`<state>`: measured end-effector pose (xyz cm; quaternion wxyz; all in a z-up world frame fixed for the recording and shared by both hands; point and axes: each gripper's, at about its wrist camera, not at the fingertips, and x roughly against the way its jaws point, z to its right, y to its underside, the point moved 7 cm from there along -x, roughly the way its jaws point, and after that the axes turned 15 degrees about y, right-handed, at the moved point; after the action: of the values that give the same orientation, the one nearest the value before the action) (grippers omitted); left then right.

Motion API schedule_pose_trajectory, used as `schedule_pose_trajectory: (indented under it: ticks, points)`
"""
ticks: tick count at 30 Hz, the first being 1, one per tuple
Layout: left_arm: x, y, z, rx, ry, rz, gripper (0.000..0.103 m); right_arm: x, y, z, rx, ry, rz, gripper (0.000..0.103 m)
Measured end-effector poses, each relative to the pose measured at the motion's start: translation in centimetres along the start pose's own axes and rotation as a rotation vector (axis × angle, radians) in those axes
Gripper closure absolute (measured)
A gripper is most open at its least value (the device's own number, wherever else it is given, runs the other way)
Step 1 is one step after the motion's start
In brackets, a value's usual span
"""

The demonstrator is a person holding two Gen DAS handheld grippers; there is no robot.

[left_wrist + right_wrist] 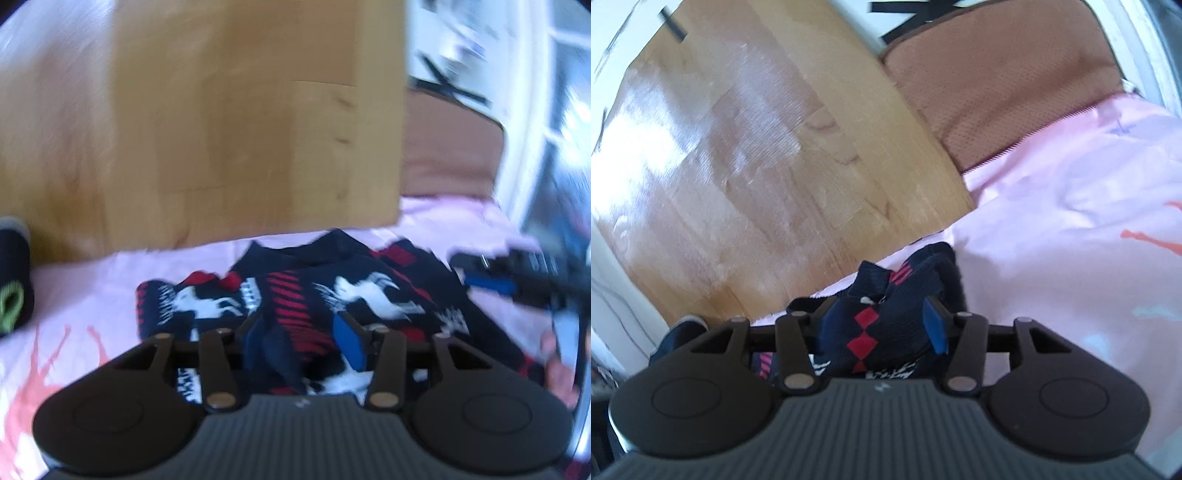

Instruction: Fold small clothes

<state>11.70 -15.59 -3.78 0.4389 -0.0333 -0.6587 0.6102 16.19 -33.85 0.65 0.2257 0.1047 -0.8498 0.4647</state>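
A small navy garment (354, 291) with red stripes and white figures lies spread on the pink sheet (92, 295). My left gripper (301, 336) hovers low over its near part. Its blue pads stand apart, with a raised dark fold between them that is clear of the right pad. In the right wrist view a bunch of the same navy fabric with red diamonds (875, 325) sits between the fingers of my right gripper (881, 321), whose pads stand apart beside it. The right gripper (491, 282) also shows blurred at the garment's right edge in the left wrist view.
A tall wooden board (240, 129) rises just behind the garment. A brown cushion (997, 81) lies at the back right. A dark rolled item with green trim (13, 280) sits at the far left. The pink sheet (1071, 221) stretches to the right.
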Motion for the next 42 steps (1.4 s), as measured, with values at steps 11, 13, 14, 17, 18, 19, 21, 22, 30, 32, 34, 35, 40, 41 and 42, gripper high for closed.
schedule_pose_trajectory:
  ticks: [11, 13, 14, 17, 18, 19, 21, 22, 30, 32, 34, 35, 40, 41, 42]
  points:
    - [-1.5, 0.1, 2.6, -0.12, -0.038, -0.031, 0.075, -0.2, -0.3, 1.5, -0.106, -0.01, -0.033, 0.049]
    - [-0.9, 0.2, 3.3, -0.167, -0.04, -0.025, 0.074, -0.2, -0.3, 1.3, -0.096, -0.011, -0.033, 0.048]
    - [-0.7, 0.4, 3.4, -0.18, -0.04, -0.031, 0.074, -0.2, -0.3, 1.3, -0.096, -0.011, -0.033, 0.048]
    - [-0.7, 1.1, 3.0, -0.185, -0.029, -0.06, 0.074, -0.2, -0.3, 1.5, -0.105, -0.013, -0.037, 0.048]
    - [-0.8, 1.2, 2.9, -0.19, -0.035, -0.065, 0.074, -0.3, -0.3, 1.5, -0.107, -0.015, -0.038, 0.048]
    - [-0.9, 1.3, 2.7, -0.19, -0.039, -0.069, 0.074, -0.3, -0.3, 1.5, -0.107, -0.016, -0.039, 0.048]
    - [-0.8, 1.3, 2.8, -0.188, -0.028, -0.063, 0.073, -0.2, -0.3, 1.5, -0.105, -0.017, -0.04, 0.048]
    - [-0.6, 1.2, 3.1, -0.196, -0.021, -0.054, 0.071, -0.2, -0.3, 1.5, -0.104, -0.018, -0.04, 0.048]
    - [-0.1, 1.8, 5.8, -0.405, -0.037, -0.048, 0.054, -0.2, -0.3, 1.5, -0.105, -0.021, -0.043, 0.048]
    - [-1.0, 1.9, 5.4, -0.424, -0.058, -0.069, 0.054, -0.2, -0.2, 1.5, -0.104, -0.021, -0.042, 0.047]
    - [-1.8, 1.7, 4.8, -0.434, -0.079, -0.086, 0.064, -0.2, -0.2, 1.5, -0.105, -0.021, -0.042, 0.047]
    - [-2.1, 1.7, 4.5, -0.442, -0.09, -0.095, 0.067, -0.2, -0.2, 1.5, -0.104, -0.021, -0.042, 0.047]
    - [-2.1, 1.1, 3.5, -0.437, -0.121, -0.08, 0.089, -0.2, -0.2, 1.5, -0.101, -0.025, -0.042, 0.047]
    - [-1.7, 0.9, 3.3, -0.415, -0.121, -0.063, 0.089, -0.3, -0.2, 1.5, -0.101, -0.024, -0.043, 0.047]
    - [-1.3, 0.8, 3.1, -0.399, -0.126, -0.048, 0.089, -0.3, -0.2, 1.5, -0.101, -0.024, -0.045, 0.047]
